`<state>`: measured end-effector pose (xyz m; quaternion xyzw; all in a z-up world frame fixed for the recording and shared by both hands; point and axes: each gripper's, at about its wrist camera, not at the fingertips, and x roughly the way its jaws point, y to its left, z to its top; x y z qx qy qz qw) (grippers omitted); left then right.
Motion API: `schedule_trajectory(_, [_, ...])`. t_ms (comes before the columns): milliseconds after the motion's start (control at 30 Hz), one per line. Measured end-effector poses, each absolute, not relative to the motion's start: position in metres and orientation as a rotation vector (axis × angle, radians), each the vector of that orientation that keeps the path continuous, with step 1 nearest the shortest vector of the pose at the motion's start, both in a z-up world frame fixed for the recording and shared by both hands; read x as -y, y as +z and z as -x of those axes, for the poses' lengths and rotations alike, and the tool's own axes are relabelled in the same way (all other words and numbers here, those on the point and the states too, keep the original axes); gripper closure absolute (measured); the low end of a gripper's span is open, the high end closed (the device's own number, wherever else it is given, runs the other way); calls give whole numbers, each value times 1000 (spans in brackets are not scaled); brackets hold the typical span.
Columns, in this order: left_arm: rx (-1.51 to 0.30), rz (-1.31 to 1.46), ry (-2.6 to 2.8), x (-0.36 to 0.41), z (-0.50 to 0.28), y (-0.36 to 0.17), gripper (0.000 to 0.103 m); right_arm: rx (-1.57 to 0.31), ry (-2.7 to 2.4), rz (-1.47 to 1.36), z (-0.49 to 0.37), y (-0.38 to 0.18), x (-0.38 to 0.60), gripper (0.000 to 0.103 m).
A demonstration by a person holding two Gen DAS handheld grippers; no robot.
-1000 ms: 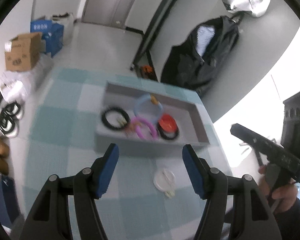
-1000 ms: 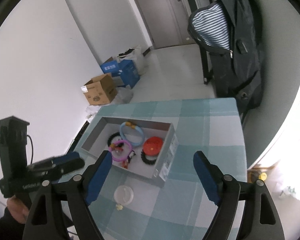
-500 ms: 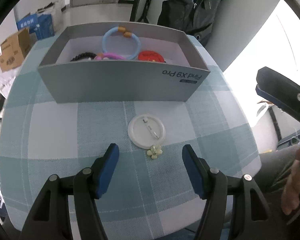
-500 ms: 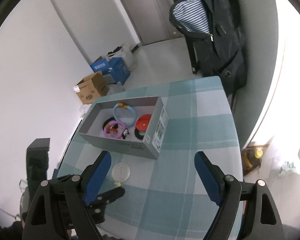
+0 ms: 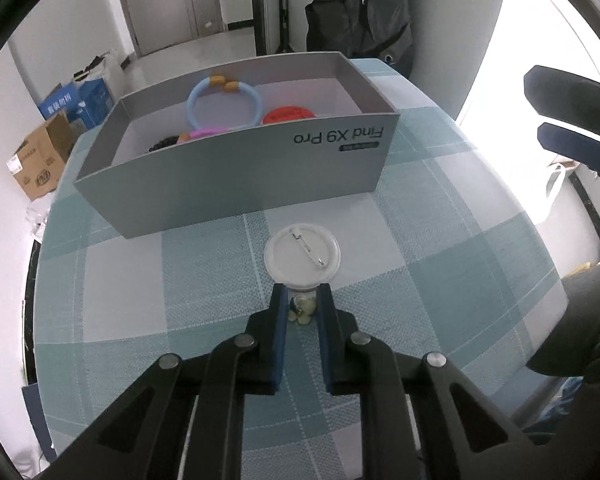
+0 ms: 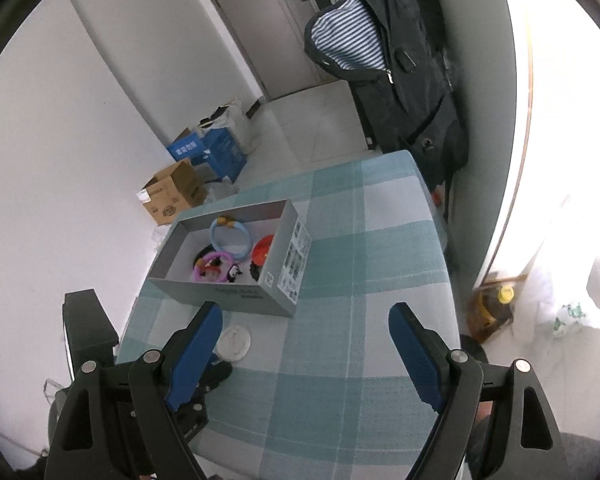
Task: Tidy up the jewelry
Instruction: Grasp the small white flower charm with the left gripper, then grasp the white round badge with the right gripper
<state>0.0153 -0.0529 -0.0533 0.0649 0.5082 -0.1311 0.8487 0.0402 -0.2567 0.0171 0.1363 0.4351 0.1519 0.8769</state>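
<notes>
A grey box [image 5: 236, 168] on the checked tablecloth holds a blue ring [image 5: 224, 104], a pink ring [image 5: 208, 134], a red round piece [image 5: 288, 114] and a dark bracelet [image 5: 162, 144]. In front of it lies a white pin badge [image 5: 302, 256], back side up. My left gripper [image 5: 302, 298] is down on the table, its fingers closed on a small pale yellow-green trinket [image 5: 302, 308] just before the badge. My right gripper [image 6: 306, 320] is open and empty, held high above the table; the box [image 6: 236, 292] and badge [image 6: 233, 342] show below it.
Cardboard and blue boxes [image 6: 196, 176] sit on the floor beyond the table's far left. A dark jacket [image 6: 400, 68] hangs beyond the far edge. The table edge [image 6: 448, 280] runs along the right, with a yellow-capped bottle [image 6: 500, 300] on the floor beyond it.
My left gripper has dropped to the table and closed its fingers from wide open onto the small trinket beside the badge. My right gripper has risen a little and stayed open.
</notes>
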Motion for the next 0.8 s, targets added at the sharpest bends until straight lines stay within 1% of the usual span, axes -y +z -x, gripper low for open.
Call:
schedule_trajectory(200, [-1080,-83,-323,45,-15,-54,94,-915,307,-271,-37,15,254,18])
schedule_trajectory(433, [-1022,31,-347,23,-18,-33,94,-936,359,-247,-37,7,237,18])
schedule_trajectory(800, [-976,237,-279,-33,-30,-23,94,-1045,446,-147,-42,-27,188,18])
